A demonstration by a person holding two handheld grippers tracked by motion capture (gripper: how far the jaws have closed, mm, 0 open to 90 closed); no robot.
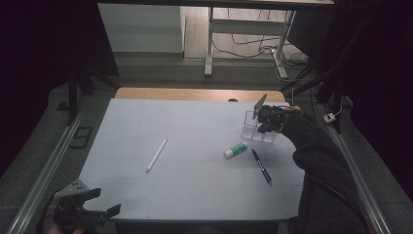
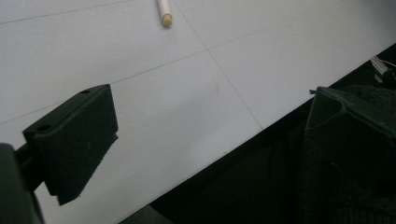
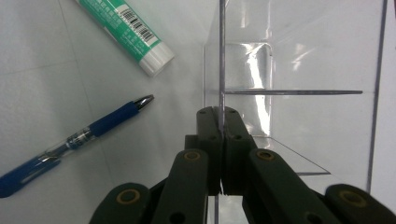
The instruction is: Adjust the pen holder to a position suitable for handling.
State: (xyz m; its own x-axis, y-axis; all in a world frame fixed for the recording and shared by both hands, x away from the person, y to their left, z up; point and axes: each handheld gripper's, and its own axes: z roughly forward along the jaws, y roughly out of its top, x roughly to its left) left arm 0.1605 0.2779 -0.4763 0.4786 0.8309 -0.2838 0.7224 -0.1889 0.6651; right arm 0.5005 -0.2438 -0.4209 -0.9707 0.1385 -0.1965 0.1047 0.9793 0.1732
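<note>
A: Right claw (image 3: 220, 122) clamped on the thin wall of the clear plastic organizer (image 3: 299, 70), matte black jaws pinched flat against it. Glossy, boxy, see-through.

B: Yep. Just left of that claw: blue pen (image 3: 79, 137), green-and-white glue stick (image 3: 128, 30). Left claw (image 2: 205, 126) gaping wide over smooth white tabletop (image 2: 187, 84), holding nothing, pale chalky stick (image 2: 164, 11) beyond.

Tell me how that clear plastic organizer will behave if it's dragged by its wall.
The clear organizer looks stiff, thin-walled and probably light, so it should slide easily on the white mat. The right gripper pinches one wall, so it may tip or slip.
</note>
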